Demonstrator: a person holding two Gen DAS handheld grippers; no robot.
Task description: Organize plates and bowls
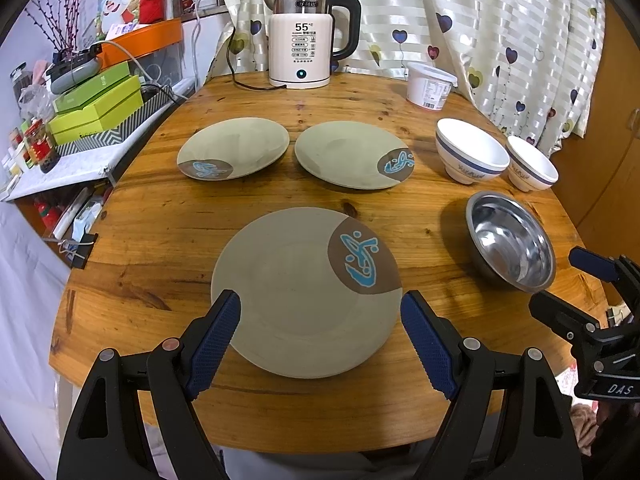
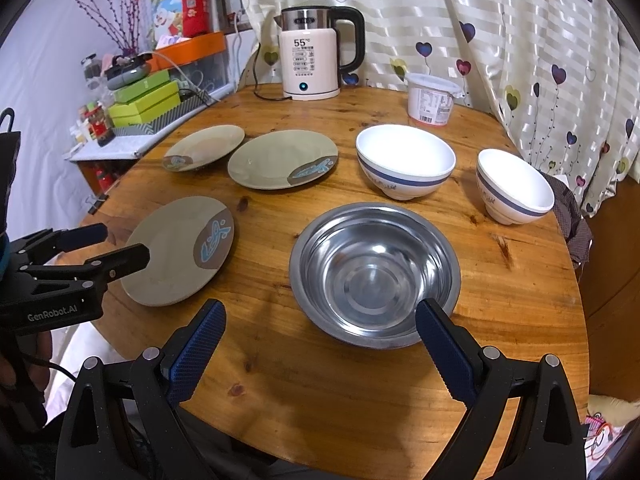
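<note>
Three grey-green plates, each with a brown patch bearing a blue fish motif, lie singly on the round wooden surface (image 1: 168,240): the near plate (image 1: 306,292) at the front, the far-left plate (image 1: 233,148) and the far-middle plate (image 1: 354,155) just beside each other behind it. To their right stand a stainless steel bowl (image 2: 374,274), a larger white bowl with a blue band (image 2: 405,161) and a smaller white bowl (image 2: 514,186), all upright and apart. The left gripper (image 1: 321,312) hangs above the near plate's front edge, jaws wide, holding nothing; contact with the plate cannot be judged. The right gripper (image 2: 320,322) hovers before the steel bowl, jaws wide and empty. Behind stand an electric kettle (image 1: 301,40) displaying 55 and a lidded white tub (image 1: 430,85), against a heart-patterned curtain (image 1: 500,32).
</note>
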